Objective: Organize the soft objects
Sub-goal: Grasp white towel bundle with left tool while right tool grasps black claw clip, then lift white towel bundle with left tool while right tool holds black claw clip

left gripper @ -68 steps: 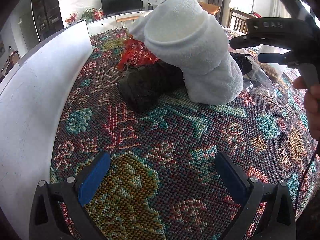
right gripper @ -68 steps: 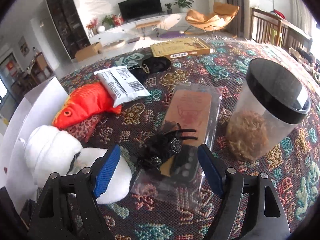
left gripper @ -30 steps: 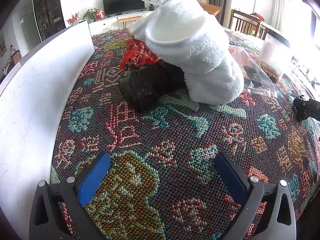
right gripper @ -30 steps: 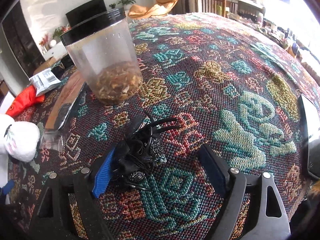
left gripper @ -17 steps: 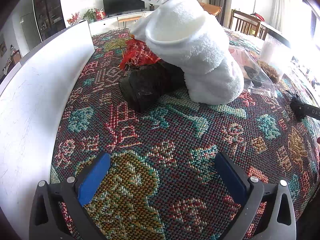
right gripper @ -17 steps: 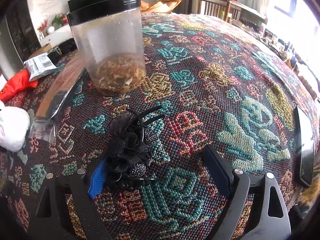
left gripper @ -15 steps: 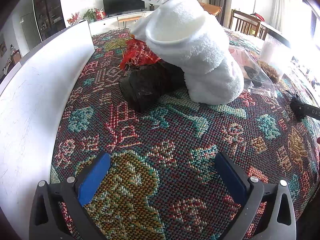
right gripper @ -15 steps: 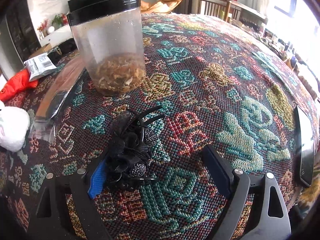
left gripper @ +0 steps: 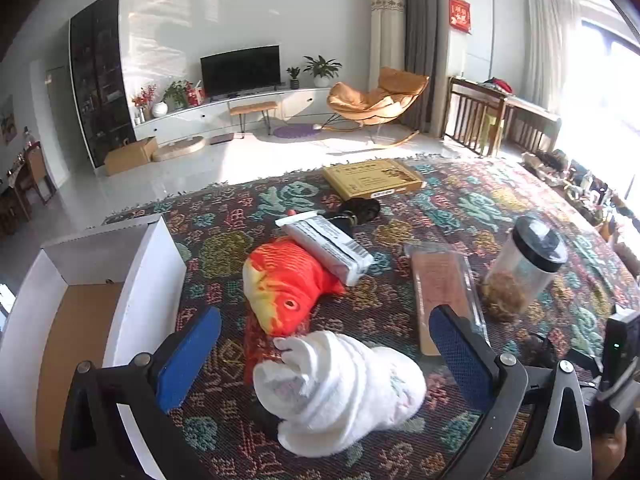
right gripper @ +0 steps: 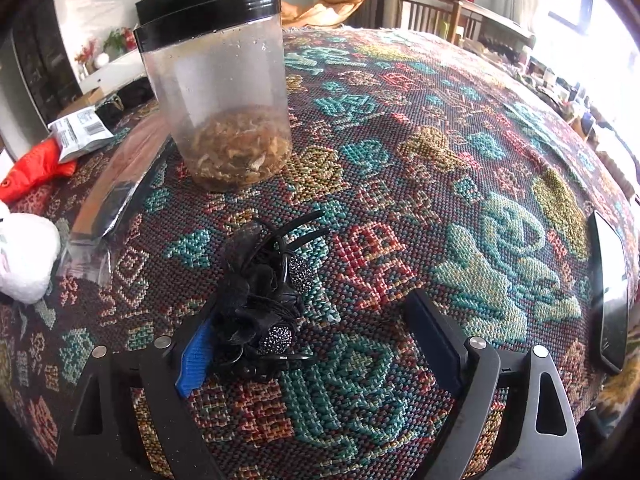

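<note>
A white plush toy lies on the patterned cloth, with a red and yellow plush fish just behind it. My left gripper hovers open above the white toy, its blue pads clear of it on both sides. In the right wrist view a black hair clip rests on the cloth against the left blue pad. My right gripper stands open around it, the right finger well apart from the clip. The white toy and the fish show at that view's left edge.
An open white cardboard box stands left of the toys. A white packet, a plastic-sleeved flat item, a black-lidded jar and a yellow box lie on the cloth. A phone lies at the right.
My left gripper has risen and pulled back, so it now looks down on the white toy, the fish and into the box. The right gripper has stayed put, its jaws slightly wider.
</note>
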Tool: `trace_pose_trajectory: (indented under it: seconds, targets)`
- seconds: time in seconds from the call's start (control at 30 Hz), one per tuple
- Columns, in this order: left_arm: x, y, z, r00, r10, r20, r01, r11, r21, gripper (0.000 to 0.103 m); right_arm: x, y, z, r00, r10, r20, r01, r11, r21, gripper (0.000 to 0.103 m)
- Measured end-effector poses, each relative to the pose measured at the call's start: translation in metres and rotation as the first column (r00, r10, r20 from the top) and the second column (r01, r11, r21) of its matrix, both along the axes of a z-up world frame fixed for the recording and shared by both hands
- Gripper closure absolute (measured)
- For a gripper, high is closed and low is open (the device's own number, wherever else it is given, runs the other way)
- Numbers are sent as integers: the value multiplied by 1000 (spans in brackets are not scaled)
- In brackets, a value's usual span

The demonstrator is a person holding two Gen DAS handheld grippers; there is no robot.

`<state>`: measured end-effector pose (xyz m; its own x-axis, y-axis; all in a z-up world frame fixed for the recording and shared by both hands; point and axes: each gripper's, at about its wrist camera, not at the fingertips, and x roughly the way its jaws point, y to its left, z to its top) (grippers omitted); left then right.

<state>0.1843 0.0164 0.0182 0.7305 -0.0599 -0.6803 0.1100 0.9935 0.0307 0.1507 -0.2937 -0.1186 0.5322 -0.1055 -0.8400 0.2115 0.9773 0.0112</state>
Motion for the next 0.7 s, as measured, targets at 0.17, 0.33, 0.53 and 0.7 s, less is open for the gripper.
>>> trace_pose_trajectory:
  seconds: [0.17,0.33,0.53,0.7]
  targets:
    - [1,-6,-52,967,-166,-192,132,975,-178,1,0,0,0,1000,0,0,0,1000,-1,13]
    - [-84,-34,-71,926,-333,-178,325,943,-75,0,0,-1,0,1000,-1,0,1,1000,0,13]
    - [-153,-16,-91,886,-369,-279,351,929,-115,0,0,-1,0,1000,-1,0,1,1000,-1,13]
    - [-188,-11,-72,893,-379,-244,377,925,-58,0,0,0,0,1000,-1,0,1,1000,-1,13]
